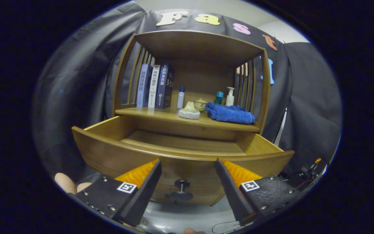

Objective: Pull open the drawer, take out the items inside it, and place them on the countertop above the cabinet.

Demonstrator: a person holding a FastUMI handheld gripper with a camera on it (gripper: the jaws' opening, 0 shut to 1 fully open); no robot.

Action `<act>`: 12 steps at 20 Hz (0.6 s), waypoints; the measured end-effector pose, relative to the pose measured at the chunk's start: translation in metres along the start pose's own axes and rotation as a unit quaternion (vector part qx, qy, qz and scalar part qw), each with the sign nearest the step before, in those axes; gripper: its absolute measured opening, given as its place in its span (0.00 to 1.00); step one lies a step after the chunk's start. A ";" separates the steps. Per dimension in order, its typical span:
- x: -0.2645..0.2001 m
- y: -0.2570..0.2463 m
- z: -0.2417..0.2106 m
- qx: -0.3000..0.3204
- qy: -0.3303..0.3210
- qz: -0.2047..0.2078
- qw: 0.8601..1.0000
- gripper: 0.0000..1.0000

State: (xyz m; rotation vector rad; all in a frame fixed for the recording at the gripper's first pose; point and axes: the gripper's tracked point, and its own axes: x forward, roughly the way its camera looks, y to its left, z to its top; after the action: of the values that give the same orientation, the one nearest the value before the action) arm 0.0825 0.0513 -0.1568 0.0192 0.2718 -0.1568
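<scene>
Tongs (187,164) are standing wide apart, holding nothing; both fingers are sitting just in front of the drawer (180,146) front, apart from it. The knob (181,188) is lying in the gap between the fingers, lower down on the drawer front, untouched.

The drawer is standing pulled out from the cabinet (190,81). Its curved front edge is running across just beyond the fingertips. What is showing of the drawer floor is bare wood; the near strip behind the front edge is hidden, so cannot tell whether anything is lying there. Side walls of the drawer are flaring outward left and right, leaving open room above the cavity up to the worktop (161,114) edge.

On the worktop above the drawer: three books (154,86) are standing upright at the left, against the slatted side. Right of them a small bottle (180,97) with a blue cap is standing. A pale round dish (189,111) is sitting near the front edge, at mid-width, with a small lidded cup (200,104) just behind it. A folded blue towel (230,113) is lying at the right, reaching close to the front edge. Behind the towel a teal bottle (219,97) and a white pump bottle (229,96) are standing near the right slats.

Free worktop edge is showing left of the dish, in front of the books.

A person's fingertips (68,183) are showing beside the left finger.
</scene>
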 end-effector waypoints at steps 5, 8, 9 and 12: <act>0.009 0.000 0.004 -0.001 -0.001 0.001 1.000 1.00; 0.017 0.000 0.009 0.004 -0.006 0.001 1.000 1.00; 0.023 0.002 0.011 0.007 -0.003 0.000 1.000 1.00; 0.038 0.002 0.012 0.005 -0.002 -0.001 1.000 1.00</act>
State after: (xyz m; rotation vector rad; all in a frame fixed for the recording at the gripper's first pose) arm 0.1224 0.0471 -0.1555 0.0286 0.2671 -0.1593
